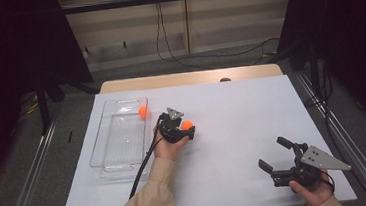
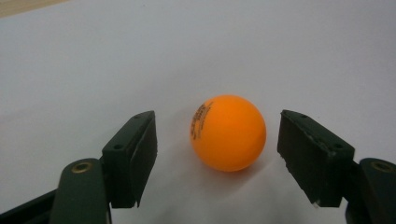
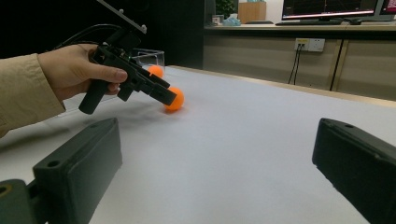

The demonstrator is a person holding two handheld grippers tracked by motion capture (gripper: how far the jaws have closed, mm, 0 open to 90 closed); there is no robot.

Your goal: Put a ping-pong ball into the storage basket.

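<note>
The white bench point(image 1: 233, 128) is carrying everything, and the largest thing lying on it is a clear plastic tray point(image 1: 118, 136) toward its left side. A second orange ball point(image 1: 143, 112) is sitting inside that tray, at its far right corner.

The left hand-held gripper point(image 1: 182, 128) is sitting just right of the tray, angled down at the bench. Its jaws are standing partly open around an orange ball point(image 2: 228, 132), which is resting on the bench between them. In the left gripper view a gap is showing on each side of the ball, so neither pad is pressing on it.

The right hand-held gripper point(image 1: 275, 154) is waiting near the bench's front right corner, well apart from the ball, with its jaws spreading wide and gripping nothing.
</note>
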